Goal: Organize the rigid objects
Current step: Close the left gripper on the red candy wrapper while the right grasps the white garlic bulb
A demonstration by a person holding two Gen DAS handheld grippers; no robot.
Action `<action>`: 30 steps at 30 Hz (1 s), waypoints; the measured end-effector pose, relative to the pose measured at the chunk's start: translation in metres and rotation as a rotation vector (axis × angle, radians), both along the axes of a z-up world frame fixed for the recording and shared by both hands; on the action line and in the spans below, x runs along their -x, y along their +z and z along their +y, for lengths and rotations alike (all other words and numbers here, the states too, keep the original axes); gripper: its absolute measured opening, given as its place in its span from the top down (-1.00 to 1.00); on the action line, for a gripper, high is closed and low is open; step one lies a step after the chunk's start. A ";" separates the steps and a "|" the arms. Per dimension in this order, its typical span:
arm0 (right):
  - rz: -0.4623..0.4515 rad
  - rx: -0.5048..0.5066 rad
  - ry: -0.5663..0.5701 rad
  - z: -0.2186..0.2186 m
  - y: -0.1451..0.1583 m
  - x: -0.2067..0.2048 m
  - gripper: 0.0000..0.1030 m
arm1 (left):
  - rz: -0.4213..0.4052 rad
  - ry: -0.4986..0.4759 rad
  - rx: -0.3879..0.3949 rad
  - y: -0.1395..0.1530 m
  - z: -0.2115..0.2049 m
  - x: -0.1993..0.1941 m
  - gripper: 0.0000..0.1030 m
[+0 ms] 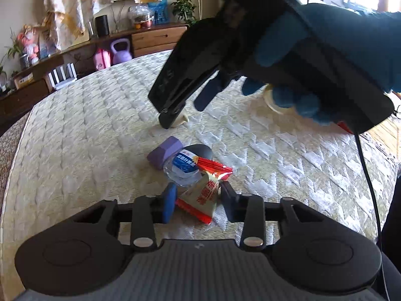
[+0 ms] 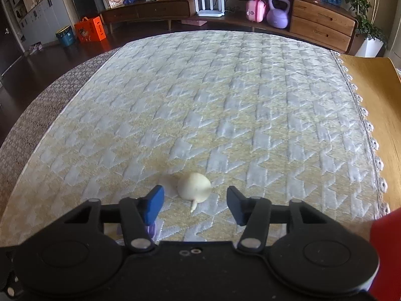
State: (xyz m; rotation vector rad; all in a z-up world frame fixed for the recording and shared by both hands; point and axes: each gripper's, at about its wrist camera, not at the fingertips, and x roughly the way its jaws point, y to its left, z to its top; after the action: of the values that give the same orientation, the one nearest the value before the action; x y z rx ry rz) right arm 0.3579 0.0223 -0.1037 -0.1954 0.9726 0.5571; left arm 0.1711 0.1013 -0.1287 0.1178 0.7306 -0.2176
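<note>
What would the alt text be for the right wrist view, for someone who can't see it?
The open right gripper hangs low over a quilted mattress, its blue fingers on either side of a small cream garlic-shaped object lying just ahead. Beyond the mattress, a wooden sideboard holds a purple kettlebell and a white router.

Ahead of the claw, a quilted cream and yellow cover (image 2: 225,95) lies over the surface. Beyond it, a long low wooden sideboard (image 2: 320,25) stands along the far wall, with a purple kettlebell (image 2: 278,12) and a white router (image 2: 210,7). To the left is dark floor (image 2: 30,62). Daylight falls from the right.
</note>
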 end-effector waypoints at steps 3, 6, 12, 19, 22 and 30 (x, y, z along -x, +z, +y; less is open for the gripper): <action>0.011 0.001 0.003 0.003 -0.002 -0.002 0.16 | -0.004 0.002 0.001 0.000 -0.001 0.001 0.35; 0.012 0.006 0.006 0.005 -0.006 -0.002 0.25 | -0.005 0.005 0.006 -0.001 -0.001 0.002 0.37; 0.006 -0.005 0.007 0.004 -0.005 -0.003 0.43 | -0.005 0.018 0.014 0.000 -0.001 0.004 0.43; -0.002 -0.033 0.001 -0.013 0.006 0.009 0.43 | 0.001 0.043 0.021 0.001 -0.001 0.005 0.47; 0.002 -0.038 -0.011 -0.028 0.010 0.017 0.43 | 0.007 0.058 0.027 0.003 0.000 0.006 0.48; 0.011 -0.057 -0.026 -0.068 0.022 0.044 0.43 | 0.031 0.103 0.053 0.011 0.002 0.011 0.48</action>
State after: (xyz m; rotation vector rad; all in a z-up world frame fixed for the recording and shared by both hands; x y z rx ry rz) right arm 0.3141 -0.0455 -0.0813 -0.1289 0.9672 0.5622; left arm 0.1598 0.1034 -0.1179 0.0260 0.7591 -0.1409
